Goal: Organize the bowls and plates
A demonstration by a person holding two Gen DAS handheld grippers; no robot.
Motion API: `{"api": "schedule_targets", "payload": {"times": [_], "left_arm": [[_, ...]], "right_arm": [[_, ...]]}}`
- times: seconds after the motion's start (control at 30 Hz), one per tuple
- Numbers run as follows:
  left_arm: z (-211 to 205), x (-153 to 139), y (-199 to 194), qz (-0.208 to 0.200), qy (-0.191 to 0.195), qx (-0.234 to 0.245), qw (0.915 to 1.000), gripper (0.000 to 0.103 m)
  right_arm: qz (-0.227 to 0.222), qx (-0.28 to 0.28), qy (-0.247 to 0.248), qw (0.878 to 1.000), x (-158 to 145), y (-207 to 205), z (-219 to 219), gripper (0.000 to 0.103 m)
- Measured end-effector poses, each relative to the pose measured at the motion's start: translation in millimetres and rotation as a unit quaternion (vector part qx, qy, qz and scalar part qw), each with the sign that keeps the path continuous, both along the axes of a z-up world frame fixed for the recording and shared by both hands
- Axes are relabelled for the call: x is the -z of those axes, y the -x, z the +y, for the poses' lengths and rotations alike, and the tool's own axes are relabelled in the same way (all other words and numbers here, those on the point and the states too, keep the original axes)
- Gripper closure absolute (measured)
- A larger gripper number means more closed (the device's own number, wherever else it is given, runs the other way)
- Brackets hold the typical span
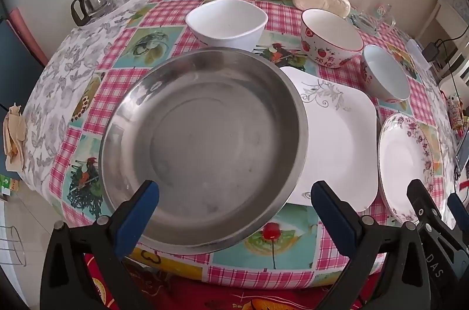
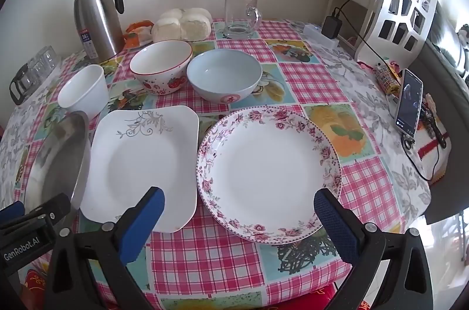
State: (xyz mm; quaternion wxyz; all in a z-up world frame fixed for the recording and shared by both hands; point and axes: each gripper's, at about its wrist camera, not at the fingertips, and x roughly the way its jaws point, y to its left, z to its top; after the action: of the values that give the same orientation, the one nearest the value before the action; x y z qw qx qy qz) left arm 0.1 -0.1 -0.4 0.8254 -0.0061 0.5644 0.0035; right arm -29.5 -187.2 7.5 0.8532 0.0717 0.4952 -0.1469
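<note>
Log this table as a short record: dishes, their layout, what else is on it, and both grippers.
plates: steel plate, its right rim over the square white plate; floral round plate apart, rightmost
bowls: plain white bowl, strawberry bowl, pale blue bowl, in a row behind the plates
stacking: no other dishes overlap
other items: steel thermos jug, glass mug, buns
left gripper: open, above steel plate, empty
right gripper: open, above floral round plate, empty
</note>
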Motion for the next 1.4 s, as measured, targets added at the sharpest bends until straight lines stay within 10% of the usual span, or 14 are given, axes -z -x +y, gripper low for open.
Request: {"api": "schedule_targets", "payload": {"times": [1.4], "left_arm": [[3.8, 6.1, -3.3, 0.020, -0.002, -0.008, 0.9998, 0.000]], "right_arm": [[0.003, -0.001, -0.001, 1.000, 0.9, 0.1, -0.2, 0.000]]}}
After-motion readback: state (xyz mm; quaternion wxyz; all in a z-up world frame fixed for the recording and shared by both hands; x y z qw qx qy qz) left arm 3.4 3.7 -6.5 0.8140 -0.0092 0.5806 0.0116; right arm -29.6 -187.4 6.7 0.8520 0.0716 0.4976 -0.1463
